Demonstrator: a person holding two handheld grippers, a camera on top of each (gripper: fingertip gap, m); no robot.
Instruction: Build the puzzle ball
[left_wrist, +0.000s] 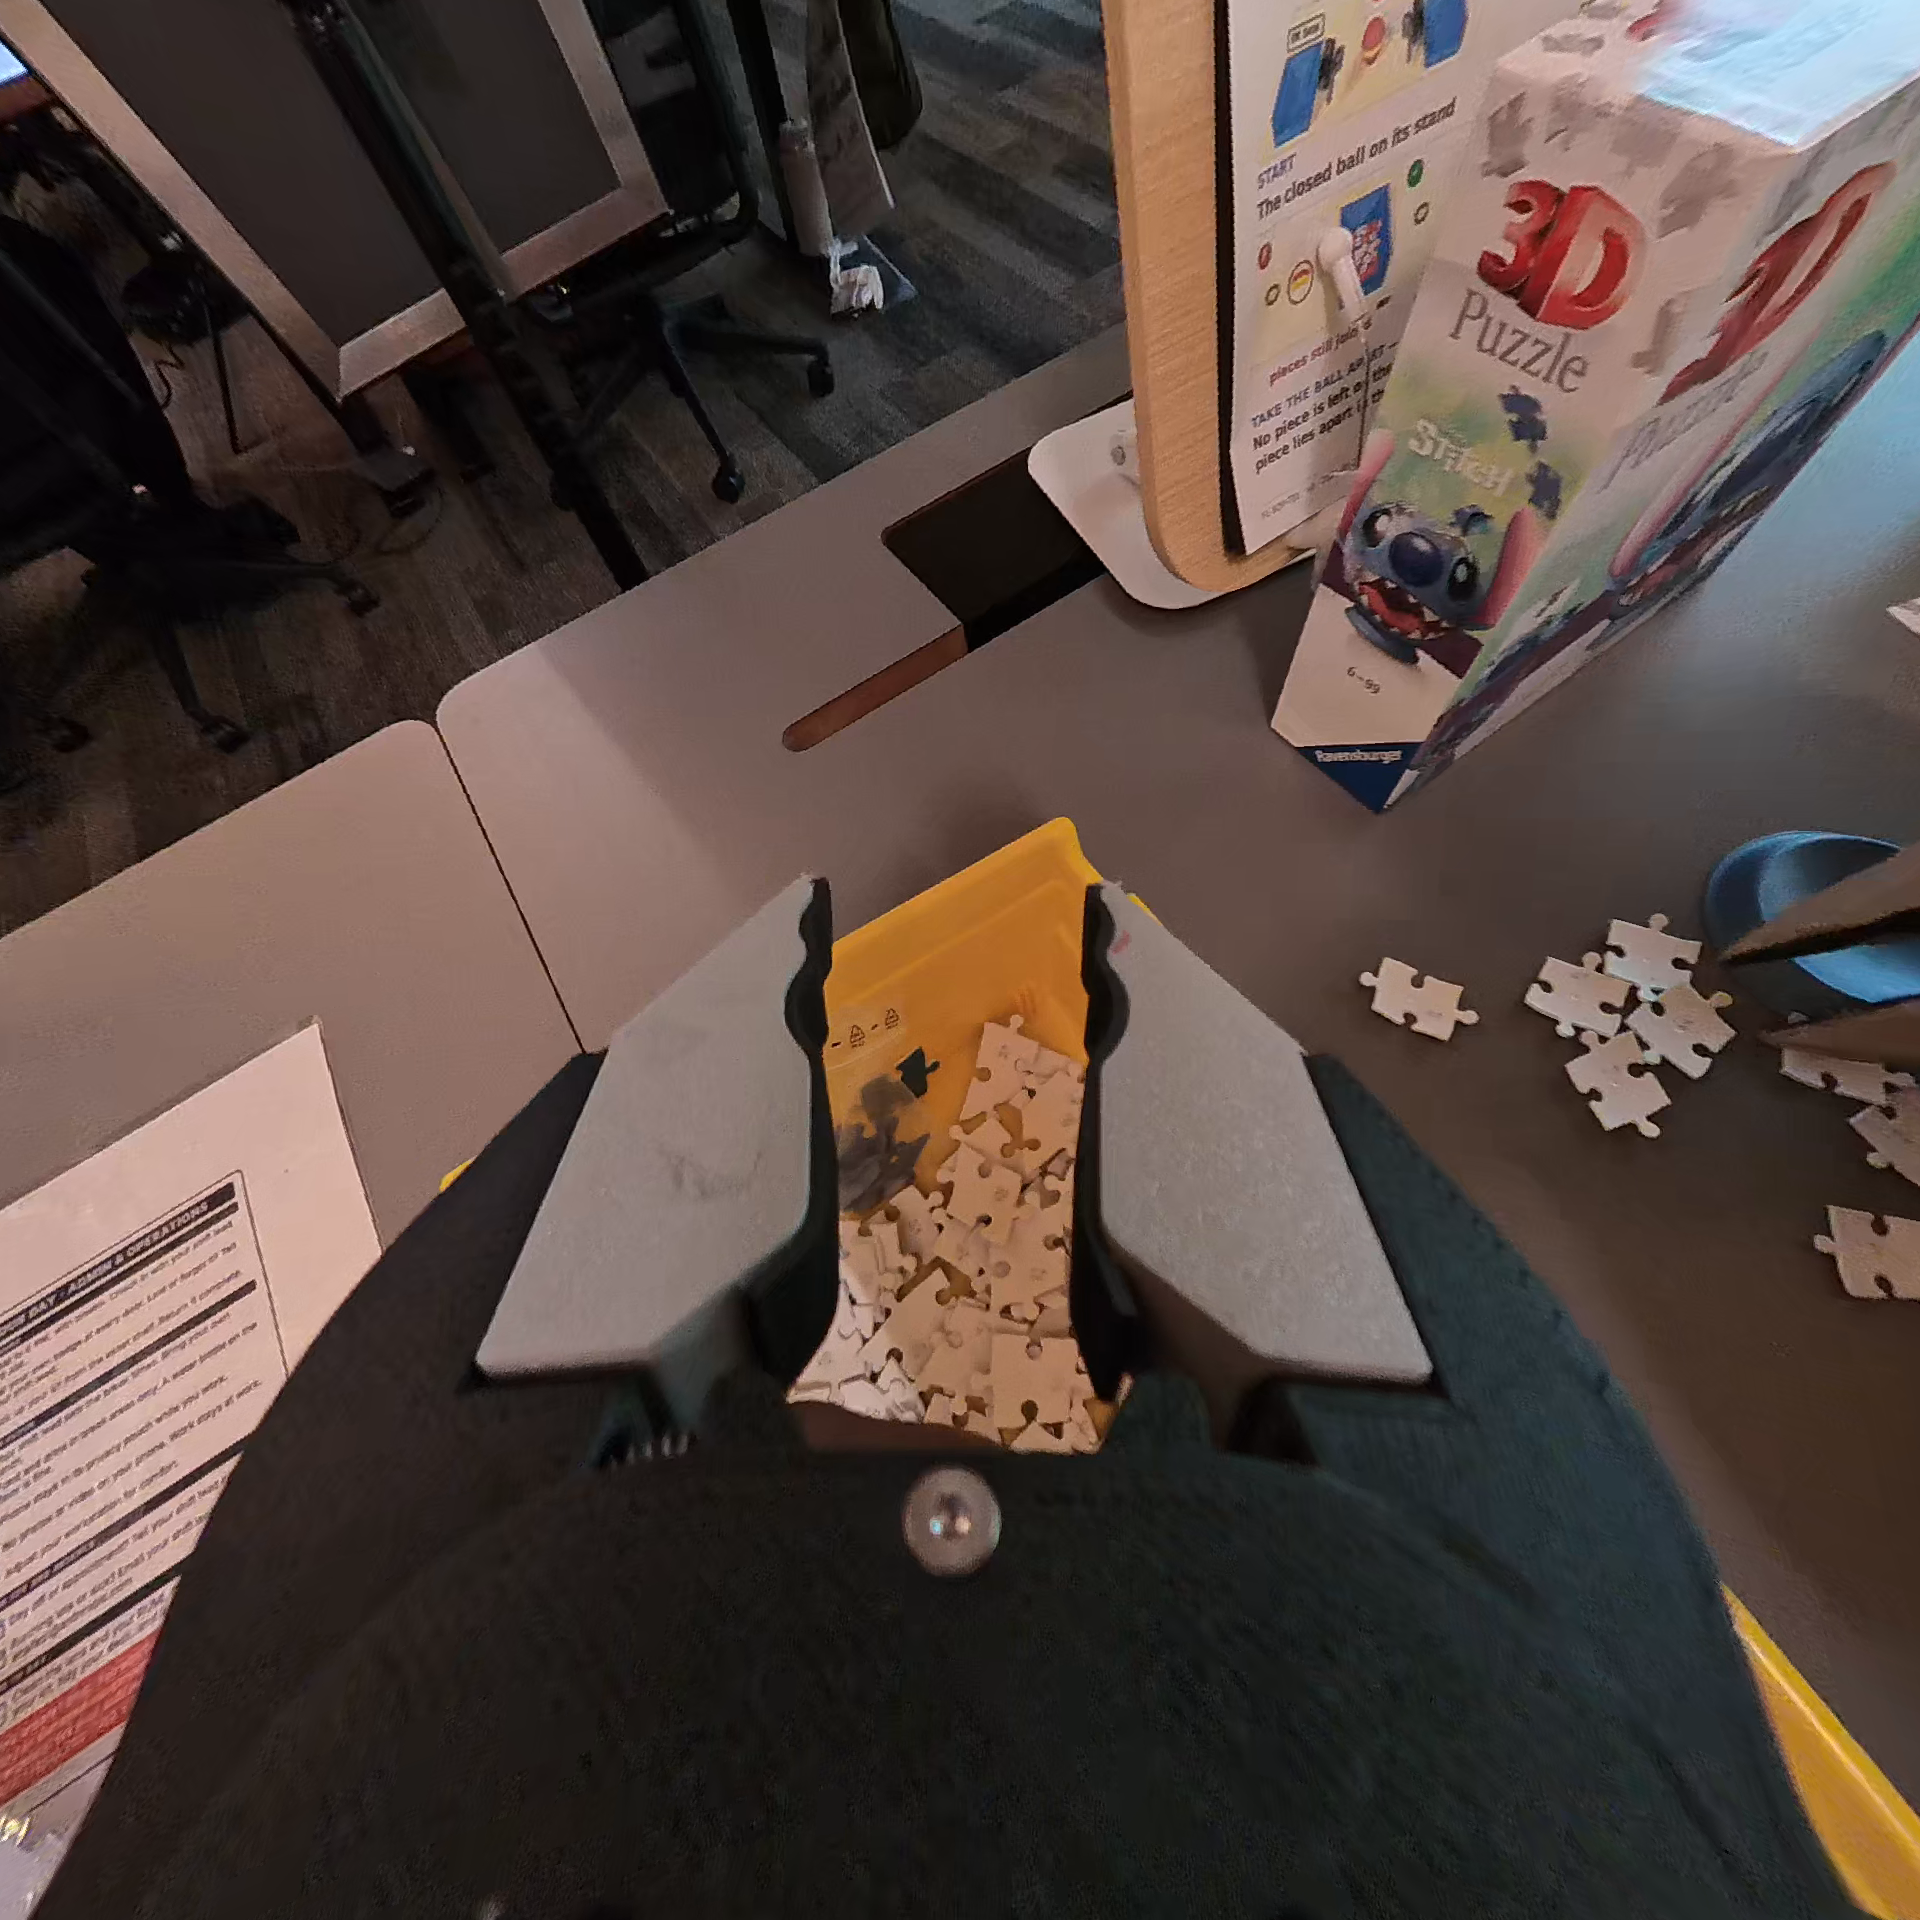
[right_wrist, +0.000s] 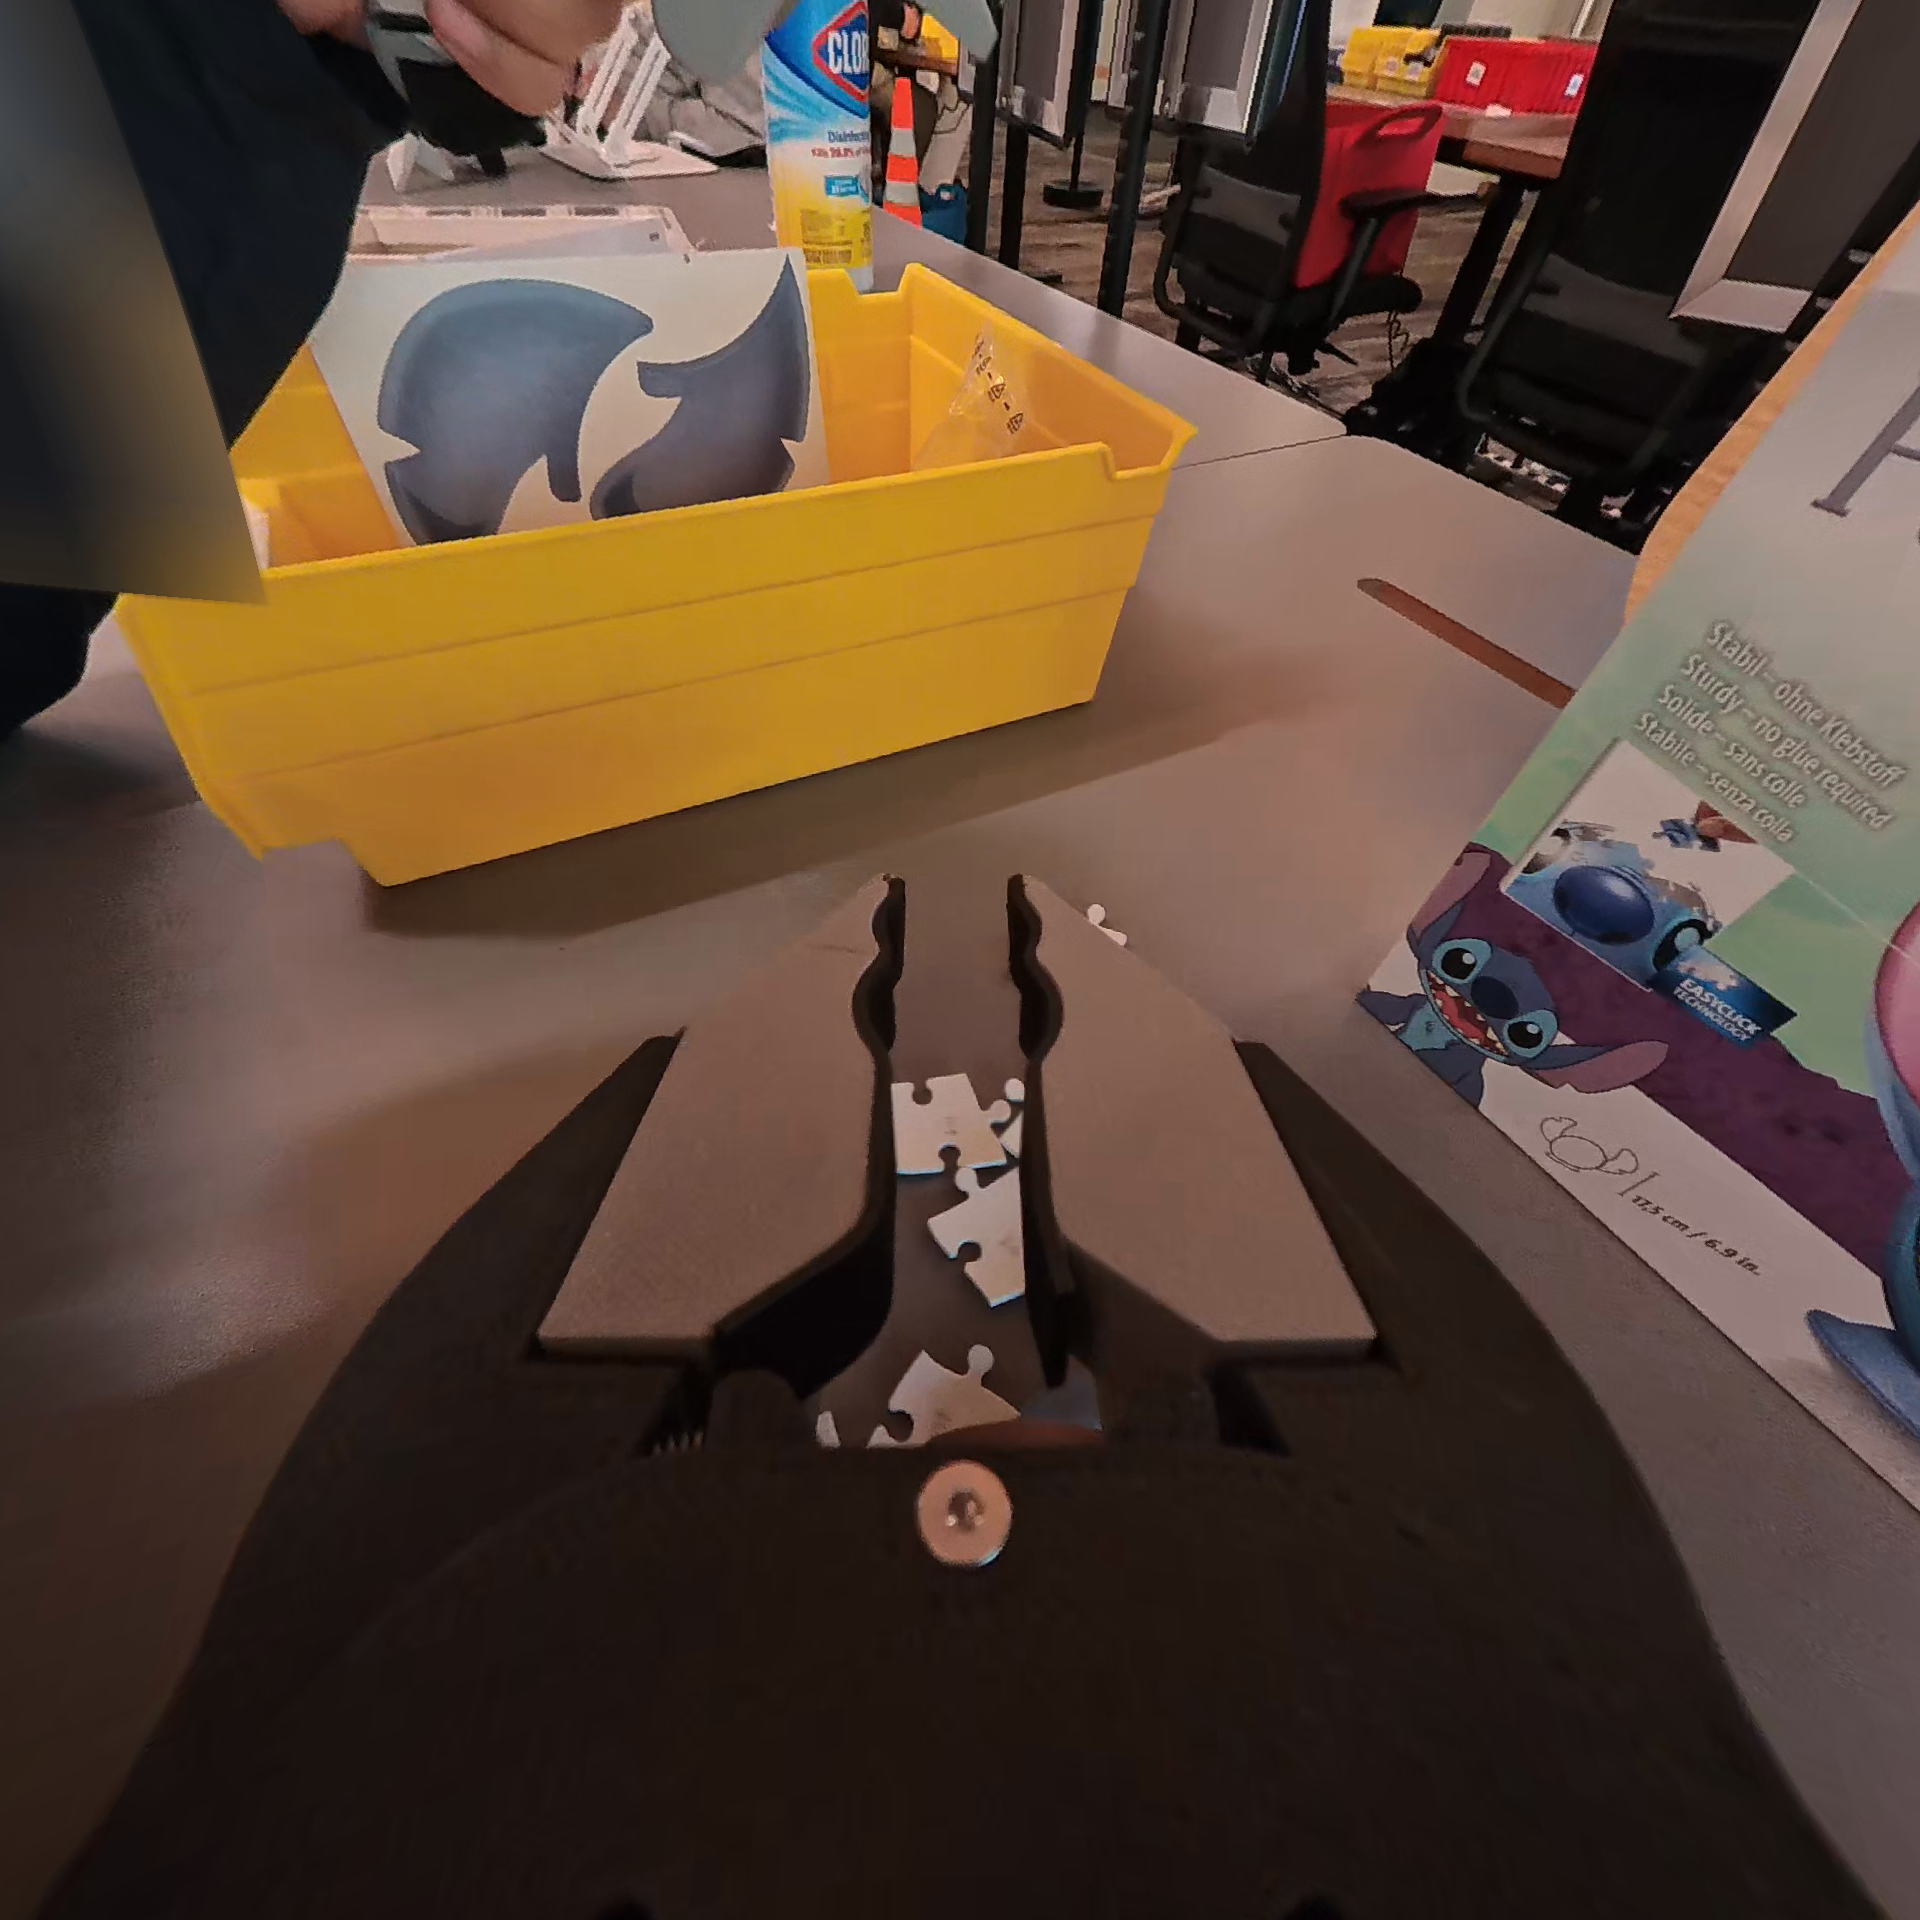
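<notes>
The build looks barely begun: most puzzle pieces (left_wrist: 977, 1247) lie heaped in the yellow bin (left_wrist: 966, 935), a few loose pieces (left_wrist: 1621, 1018) lie scattered on the bench (left_wrist: 1143, 748) to its right, and no ball shows. The left gripper (left_wrist: 956, 935) hovers over the bin, fingers spread, holding nothing. The right gripper (right_wrist: 954, 914) hangs low over the scattered pieces, fingers narrowly parted and empty.

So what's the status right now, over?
Left tongs open over bin. Right tongs open, empty, above loose pieces. Nothing assembled, nothing in the way.

White puzzle pieces (left_wrist: 977, 1247) lay heaped face down in the yellow bin (left_wrist: 961, 935). More loose pieces (left_wrist: 1621, 1018) lay scattered on the grey table (left_wrist: 1143, 748), none joined into a ball.
</notes>
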